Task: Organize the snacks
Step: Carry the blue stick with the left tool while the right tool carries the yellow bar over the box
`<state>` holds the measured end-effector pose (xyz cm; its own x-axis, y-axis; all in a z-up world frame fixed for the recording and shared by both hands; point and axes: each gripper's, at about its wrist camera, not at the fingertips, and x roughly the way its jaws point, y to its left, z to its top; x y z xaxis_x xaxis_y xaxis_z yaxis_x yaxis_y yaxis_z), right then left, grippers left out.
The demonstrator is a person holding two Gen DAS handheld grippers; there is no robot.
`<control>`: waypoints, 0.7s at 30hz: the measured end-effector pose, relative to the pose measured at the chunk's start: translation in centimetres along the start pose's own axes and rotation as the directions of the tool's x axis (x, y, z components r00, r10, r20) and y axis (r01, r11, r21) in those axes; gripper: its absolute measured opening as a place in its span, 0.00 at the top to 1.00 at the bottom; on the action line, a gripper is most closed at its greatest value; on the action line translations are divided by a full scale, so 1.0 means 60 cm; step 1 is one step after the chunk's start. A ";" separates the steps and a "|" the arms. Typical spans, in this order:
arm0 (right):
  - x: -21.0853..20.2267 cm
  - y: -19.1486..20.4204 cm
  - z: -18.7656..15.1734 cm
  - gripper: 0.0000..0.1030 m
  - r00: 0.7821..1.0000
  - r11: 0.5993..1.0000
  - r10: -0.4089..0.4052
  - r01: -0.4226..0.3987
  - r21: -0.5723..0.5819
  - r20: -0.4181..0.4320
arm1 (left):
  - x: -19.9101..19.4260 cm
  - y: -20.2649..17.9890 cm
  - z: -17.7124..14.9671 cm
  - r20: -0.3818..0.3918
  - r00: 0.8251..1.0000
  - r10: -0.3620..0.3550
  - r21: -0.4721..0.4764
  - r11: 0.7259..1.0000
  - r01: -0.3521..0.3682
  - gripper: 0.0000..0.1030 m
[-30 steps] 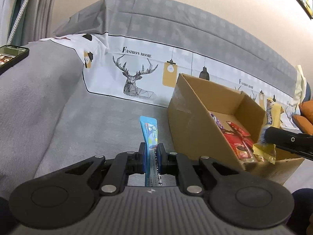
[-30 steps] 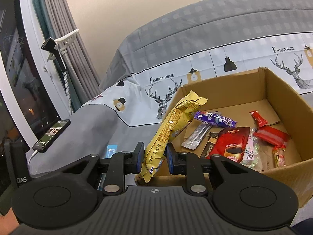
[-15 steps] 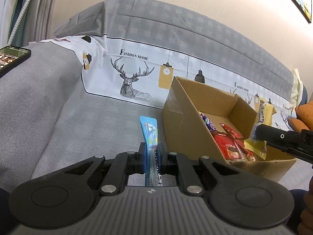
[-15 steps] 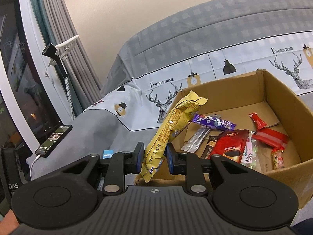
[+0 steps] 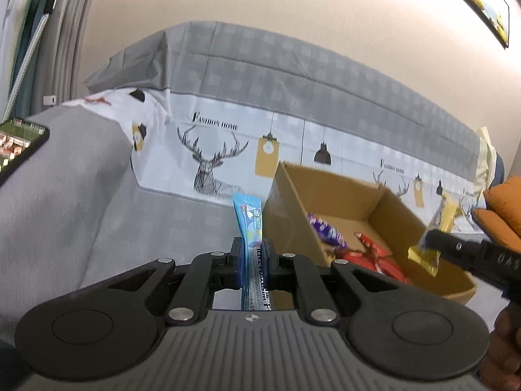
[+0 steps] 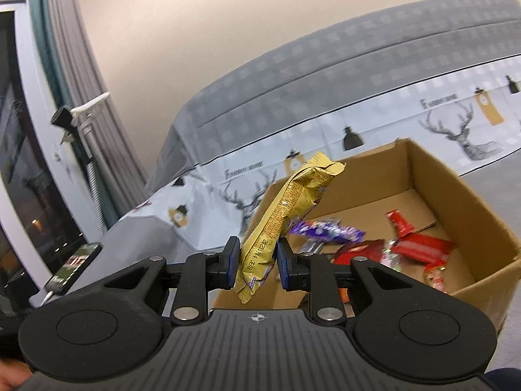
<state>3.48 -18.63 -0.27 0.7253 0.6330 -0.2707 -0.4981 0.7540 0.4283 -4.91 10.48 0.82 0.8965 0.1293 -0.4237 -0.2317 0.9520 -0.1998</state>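
Observation:
My left gripper [image 5: 253,254] is shut on a thin blue snack stick [image 5: 250,224] and holds it upright, just left of the cardboard box [image 5: 289,224]. My right gripper [image 6: 257,257] is shut on a long yellow snack packet [image 6: 286,208] that leans up to the right over the near left corner of the box [image 6: 472,215]. The right gripper with the yellow packet [image 5: 436,238] also shows in the left wrist view above the box's right side. Inside the box lie a purple packet [image 6: 325,229] and several red packets [image 6: 420,247].
The box sits on a sofa with a grey cover [image 5: 65,215] and a white deer-print cloth [image 5: 215,159]. A phone [image 6: 73,268] lies on the sofa arm at the left. Curtains [image 6: 81,104] and a window are at far left. An orange cushion [image 5: 504,205] lies at right.
Both grippers have risen and tilted, so the box sits lower and further right in both views. The right gripper has swung left. Both packets stay gripped.

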 end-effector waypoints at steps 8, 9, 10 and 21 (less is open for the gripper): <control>-0.009 -0.022 0.009 0.74 0.989 0.993 -0.113 0.110 0.031 0.095 | 0.008 -0.045 0.058 0.047 0.998 -0.052 0.035 0.998 0.050 0.89; -0.009 -0.025 0.010 0.74 0.988 0.993 -0.118 0.115 0.036 0.100 | 0.010 -0.054 0.065 0.053 0.997 -0.060 0.046 0.997 0.058 0.89; -0.009 -0.028 0.011 0.74 0.987 0.992 -0.122 0.119 0.041 0.105 | 0.013 -0.062 0.072 0.059 0.996 -0.068 0.057 0.996 0.065 0.89; -0.004 -0.056 0.019 0.74 0.974 0.985 -0.164 0.152 0.080 0.159 | 0.038 -0.136 0.112 0.091 0.985 -0.150 0.163 0.978 0.133 0.89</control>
<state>5.51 -21.50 -0.62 0.8633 0.4650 -0.1964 -0.3421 0.8251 0.4496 1.57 4.88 7.43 0.9519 0.0102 -0.3064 -0.0453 0.9931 -0.1079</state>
